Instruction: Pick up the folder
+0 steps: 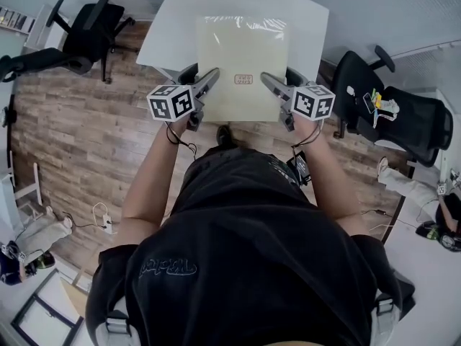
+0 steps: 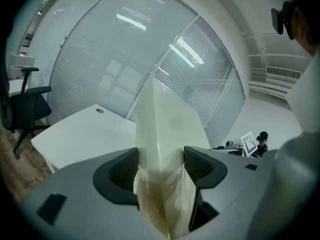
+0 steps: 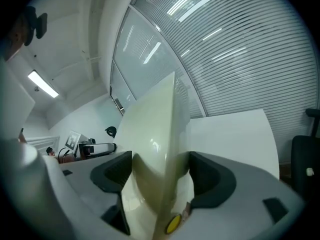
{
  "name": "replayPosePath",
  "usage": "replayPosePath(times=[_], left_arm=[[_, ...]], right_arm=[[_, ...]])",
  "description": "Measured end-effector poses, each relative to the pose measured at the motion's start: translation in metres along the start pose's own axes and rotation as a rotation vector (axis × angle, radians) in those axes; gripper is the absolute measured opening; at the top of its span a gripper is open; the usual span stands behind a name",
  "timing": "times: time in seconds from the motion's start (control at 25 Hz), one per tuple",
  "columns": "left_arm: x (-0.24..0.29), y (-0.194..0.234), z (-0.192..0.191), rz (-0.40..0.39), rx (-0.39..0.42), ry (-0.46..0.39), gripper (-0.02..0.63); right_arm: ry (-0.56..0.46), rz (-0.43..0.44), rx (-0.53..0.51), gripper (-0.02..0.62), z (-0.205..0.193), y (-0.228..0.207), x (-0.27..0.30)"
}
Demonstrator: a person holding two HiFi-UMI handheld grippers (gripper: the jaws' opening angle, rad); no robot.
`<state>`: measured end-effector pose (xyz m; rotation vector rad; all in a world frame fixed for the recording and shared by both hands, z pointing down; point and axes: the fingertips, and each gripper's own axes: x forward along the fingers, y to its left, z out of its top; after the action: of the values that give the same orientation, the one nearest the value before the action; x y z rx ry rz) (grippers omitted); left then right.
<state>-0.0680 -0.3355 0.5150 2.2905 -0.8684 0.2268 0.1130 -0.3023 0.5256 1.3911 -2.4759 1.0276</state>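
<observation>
A pale cream plastic folder (image 1: 243, 65) with a small red label is held over the white table (image 1: 173, 20), lifted off it and gripped at its two near corners. My left gripper (image 1: 204, 85) is shut on its near left corner, the sheet (image 2: 167, 149) pinched between the dark pads (image 2: 122, 169). My right gripper (image 1: 275, 86) is shut on the near right corner; the folder (image 3: 155, 144) stands edge-on between its pads (image 3: 210, 176), with a yellow dot near the bottom. Both grippers tilt upward toward the blinds.
A black office chair (image 1: 90, 31) stands at the left of the table, another black chair (image 1: 392, 107) with a toy on it at the right. Wooden floor (image 1: 86, 143) lies below. Window blinds (image 3: 240, 49) fill the background in both gripper views.
</observation>
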Motion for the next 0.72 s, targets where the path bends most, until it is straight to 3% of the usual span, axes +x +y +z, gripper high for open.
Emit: replayPosePath(times=[0.4, 0.72], left_arm=[[-0.018, -0.081, -0.055, 0.001, 0.033, -0.015, 0.298], [-0.034, -0.108, -0.069, 0.012, 0.020, -0.026, 0.298]], right_arm=[[-0.034, 0.004, 0.002, 0.345, -0.045, 0.000, -0.090], [-0.035, 0.013, -0.012, 0.345, -0.051, 0.011, -0.120]])
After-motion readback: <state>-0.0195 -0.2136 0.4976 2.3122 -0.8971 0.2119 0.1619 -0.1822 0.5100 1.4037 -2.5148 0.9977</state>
